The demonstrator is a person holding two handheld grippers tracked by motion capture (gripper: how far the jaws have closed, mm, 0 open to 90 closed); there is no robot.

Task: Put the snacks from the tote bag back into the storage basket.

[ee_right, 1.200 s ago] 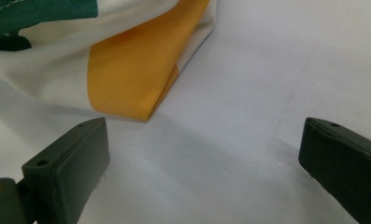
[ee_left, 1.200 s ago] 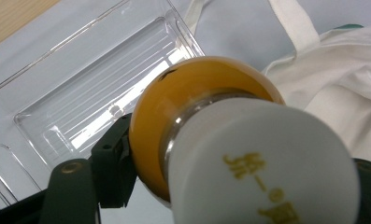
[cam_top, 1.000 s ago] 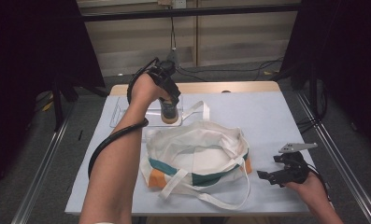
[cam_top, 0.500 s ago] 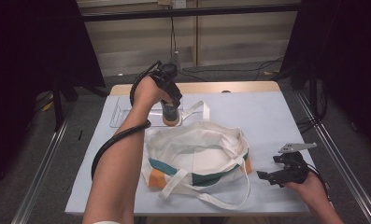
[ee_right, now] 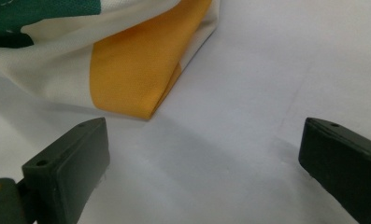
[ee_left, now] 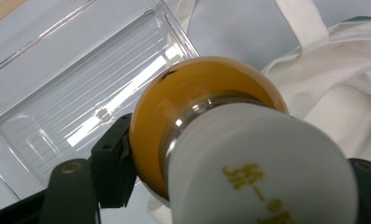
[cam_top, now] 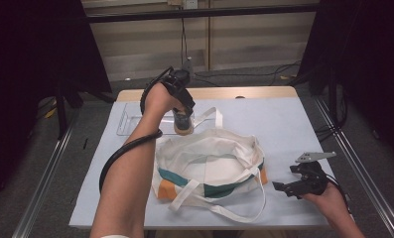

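Jar heading for the bag

Left claw [cam_top: 183,120] pinching the jar [cam_top: 183,124], right claw [cam_top: 290,187] spread; I'd clear the bag [cam_top: 209,163] rim first, then lower gently.

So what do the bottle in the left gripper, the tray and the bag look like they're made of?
Bottle: glossy amber body, glass or hard plastic by its sharp highlights; matte white cap, likely plastic, with gold print.
Tray: clear, ribbed, glaring, so probably thin moulded plastic.
Bag: soft cream cloth, canvas-like, creased and slumped, with green and orange panels and woven straps.
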